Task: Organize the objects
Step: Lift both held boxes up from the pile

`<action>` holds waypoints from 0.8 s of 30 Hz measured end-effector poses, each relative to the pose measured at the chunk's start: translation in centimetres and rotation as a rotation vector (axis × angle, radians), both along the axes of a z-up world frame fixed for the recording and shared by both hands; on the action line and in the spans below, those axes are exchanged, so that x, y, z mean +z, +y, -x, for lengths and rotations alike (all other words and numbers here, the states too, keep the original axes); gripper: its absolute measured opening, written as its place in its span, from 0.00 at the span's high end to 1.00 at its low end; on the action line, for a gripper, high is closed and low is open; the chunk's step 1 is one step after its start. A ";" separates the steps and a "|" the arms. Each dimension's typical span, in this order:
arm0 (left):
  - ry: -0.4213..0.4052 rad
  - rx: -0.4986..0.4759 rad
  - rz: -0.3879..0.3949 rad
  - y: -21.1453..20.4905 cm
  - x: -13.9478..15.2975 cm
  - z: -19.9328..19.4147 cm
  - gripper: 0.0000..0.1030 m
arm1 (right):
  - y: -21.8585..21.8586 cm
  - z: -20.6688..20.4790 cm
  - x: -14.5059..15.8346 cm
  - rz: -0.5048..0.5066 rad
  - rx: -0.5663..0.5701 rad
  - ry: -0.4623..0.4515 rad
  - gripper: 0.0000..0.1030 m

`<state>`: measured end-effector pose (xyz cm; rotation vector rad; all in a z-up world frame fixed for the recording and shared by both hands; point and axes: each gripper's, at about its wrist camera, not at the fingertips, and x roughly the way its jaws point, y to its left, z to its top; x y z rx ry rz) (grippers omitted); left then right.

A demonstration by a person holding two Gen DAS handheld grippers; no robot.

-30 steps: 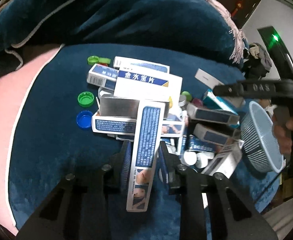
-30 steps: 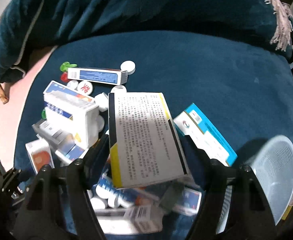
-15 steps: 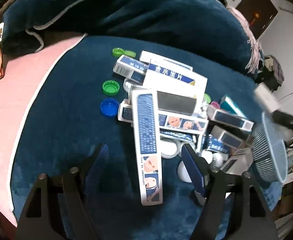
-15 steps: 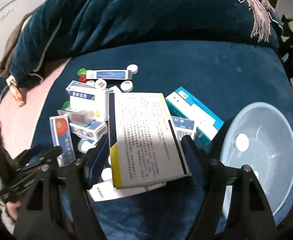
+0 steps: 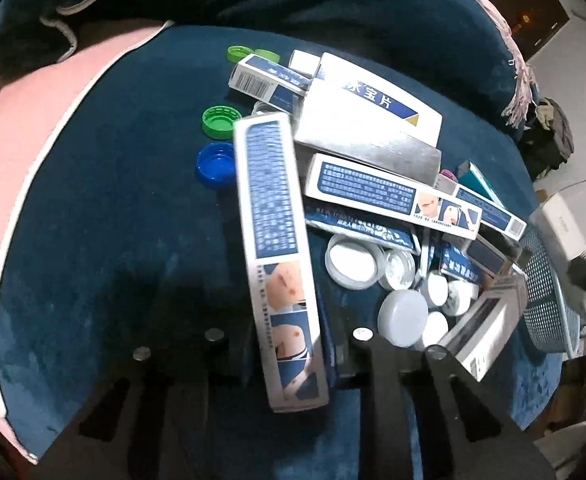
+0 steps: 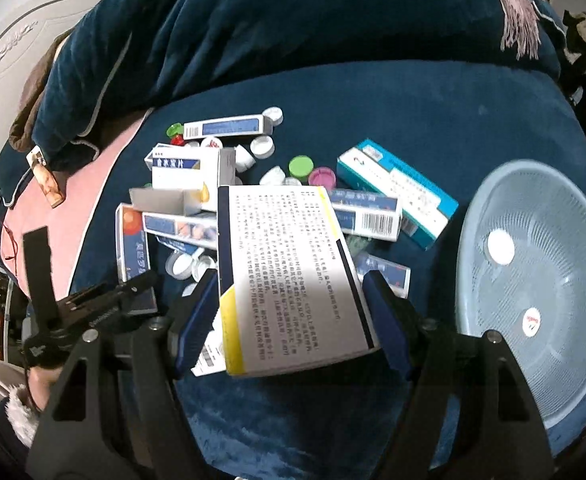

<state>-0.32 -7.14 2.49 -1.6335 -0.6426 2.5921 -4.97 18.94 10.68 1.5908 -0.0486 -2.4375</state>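
Observation:
A pile of medicine boxes and loose bottle caps lies on a dark blue blanket. In the left wrist view my left gripper is shut on the near end of a long blue-and-white box, which leans on the pile. In the right wrist view my right gripper is shut on a wide white box printed with text, held above the pile. A pale blue mesh basket stands to its right, with a white cap and one other cap in it.
A green cap and a blue cap lie left of the pile. A teal box lies beside the basket. A pink sheet borders the blanket on the left, and a bunched dark blue cover rises behind.
My left gripper opened, sank lower and shut again on the long box. My right gripper carried the wide box sideways, and more of the basket has come into its view.

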 end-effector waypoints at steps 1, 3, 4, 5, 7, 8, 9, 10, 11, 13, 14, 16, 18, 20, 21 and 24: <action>0.004 0.001 -0.008 -0.1 0.2 -0.3 0.75 | 0.2 -0.2 -0.3 0.003 -0.007 -0.008 0.29; 0.013 0.001 -0.021 0.0 0.5 -0.7 0.75 | 0.7 -0.7 -0.7 0.019 -0.018 -0.022 0.29; 0.023 0.000 -0.021 0.1 0.9 -0.9 0.75 | 1.0 -1.0 -0.8 0.031 -0.022 -0.025 0.29; 0.029 -0.001 -0.019 0.1 1.4 -1.0 0.75 | 1.2 -1.2 -0.8 0.043 -0.028 -0.025 0.29; 0.049 0.011 -0.004 -0.2 2.6 -1.3 0.75 | 1.9 -1.6 -0.7 0.071 -0.048 -0.026 0.29; 0.054 0.021 0.001 -0.2 2.9 -1.4 0.75 | 2.2 -1.7 -0.7 0.090 -0.060 -0.027 0.29; 0.062 0.035 0.004 -0.5 3.4 -1.6 0.75 | 2.5 -1.9 -0.6 0.108 -0.070 -0.027 0.29; 0.068 0.050 0.006 -0.9 3.9 -1.8 0.75 | 2.9 -2.1 -0.6 0.128 -0.083 -0.026 0.29; 0.070 0.055 0.007 -1.1 4.1 -1.9 0.75 | 3.3 -2.2 -0.6 0.146 -0.097 -0.027 0.29; 0.049 0.043 0.010 -1.1 4.2 -2.3 0.75 | 4.1 -2.6 -0.7 0.180 -0.122 -0.032 0.29; 0.033 0.036 0.018 -0.9 4.0 -2.5 0.75 | 4.4 -2.8 -0.8 0.194 -0.132 -0.036 0.29; -0.007 0.017 0.035 -0.6 3.3 -2.7 0.75 | 4.8 -3.3 -0.9 0.215 -0.145 -0.038 0.29; -0.048 0.019 0.061 -0.4 2.0 -2.7 0.74 | 5.0 -3.6 -1.1 0.223 -0.153 -0.040 0.29; -0.068 0.038 0.095 -0.5 0.9 -2.7 0.71 | 5.1 -3.9 -1.6 0.226 -0.157 -0.052 0.29; -0.075 0.053 0.117 -0.7 0.6 -2.6 0.56 | 5.1 -4.0 -1.8 0.225 -0.159 -0.058 0.29; -0.042 0.109 0.180 -1.2 0.4 -2.2 0.33 | 5.3 -4.3 -2.4 0.222 -0.163 -0.066 0.29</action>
